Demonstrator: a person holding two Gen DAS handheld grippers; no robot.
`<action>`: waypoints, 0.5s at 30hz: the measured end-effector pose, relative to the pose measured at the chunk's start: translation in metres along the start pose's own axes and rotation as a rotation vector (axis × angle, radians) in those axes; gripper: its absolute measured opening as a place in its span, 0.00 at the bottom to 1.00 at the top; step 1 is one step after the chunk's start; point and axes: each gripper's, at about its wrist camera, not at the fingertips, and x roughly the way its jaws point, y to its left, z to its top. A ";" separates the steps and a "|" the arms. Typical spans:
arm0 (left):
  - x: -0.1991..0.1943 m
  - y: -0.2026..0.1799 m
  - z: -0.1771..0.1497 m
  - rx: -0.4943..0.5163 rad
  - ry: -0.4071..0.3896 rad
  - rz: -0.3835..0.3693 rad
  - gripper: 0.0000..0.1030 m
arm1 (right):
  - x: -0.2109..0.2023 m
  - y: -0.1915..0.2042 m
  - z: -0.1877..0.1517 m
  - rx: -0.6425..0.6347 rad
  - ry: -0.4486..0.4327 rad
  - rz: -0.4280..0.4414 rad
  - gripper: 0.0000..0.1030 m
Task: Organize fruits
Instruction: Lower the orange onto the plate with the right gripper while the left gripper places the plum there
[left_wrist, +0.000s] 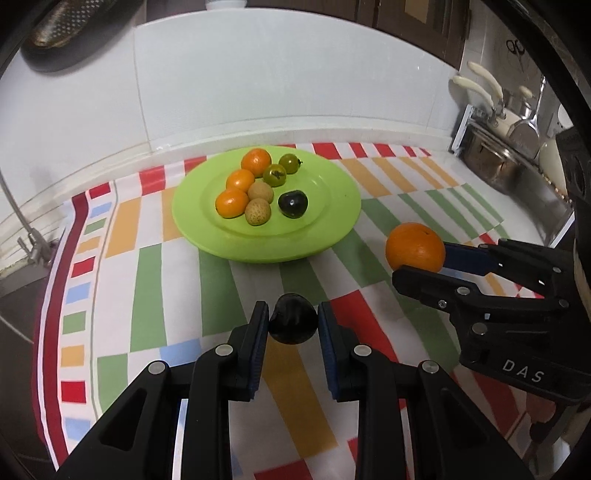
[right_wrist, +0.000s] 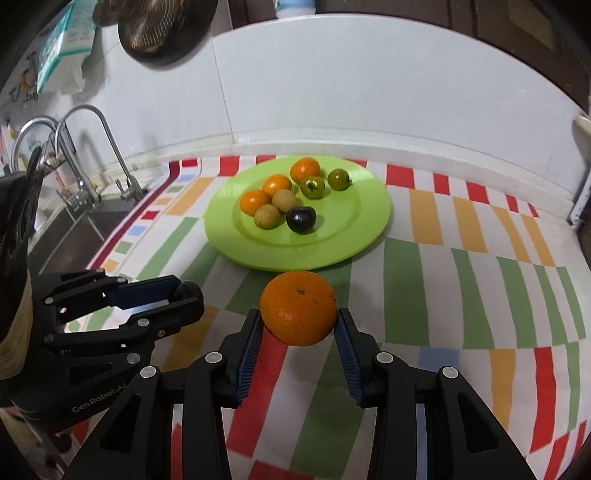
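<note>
My left gripper (left_wrist: 293, 323) is shut on a dark plum (left_wrist: 293, 321), held just above the striped cloth in front of the green plate (left_wrist: 332, 229). My right gripper (right_wrist: 299, 328) is shut on a large orange (right_wrist: 298, 307), to the right of the left one and near the plate's front edge. The plate (right_wrist: 362, 236) holds three small oranges (left_wrist: 240, 181), two tan longans (left_wrist: 258, 211), two green tomatoes (left_wrist: 275, 174) and another dark plum (left_wrist: 291, 203). The right gripper (left_wrist: 417, 266) with its orange (left_wrist: 415, 246) shows in the left wrist view; the left gripper (right_wrist: 188, 295) shows in the right wrist view.
A striped cloth (right_wrist: 443, 295) covers the counter. A sink with taps (right_wrist: 85, 173) lies to the left. A dish rack with pots (left_wrist: 509, 147) stands at the right. A white tiled wall (left_wrist: 258, 81) runs behind the plate.
</note>
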 end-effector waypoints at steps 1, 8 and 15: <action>-0.005 -0.001 -0.001 -0.003 -0.011 0.002 0.26 | -0.005 0.001 -0.001 0.006 -0.009 0.001 0.40; -0.029 -0.005 0.000 -0.004 -0.048 0.029 0.26 | -0.032 0.005 -0.002 0.026 -0.062 -0.008 0.40; -0.050 -0.005 0.010 0.009 -0.105 0.055 0.26 | -0.051 0.006 0.003 0.027 -0.111 -0.022 0.40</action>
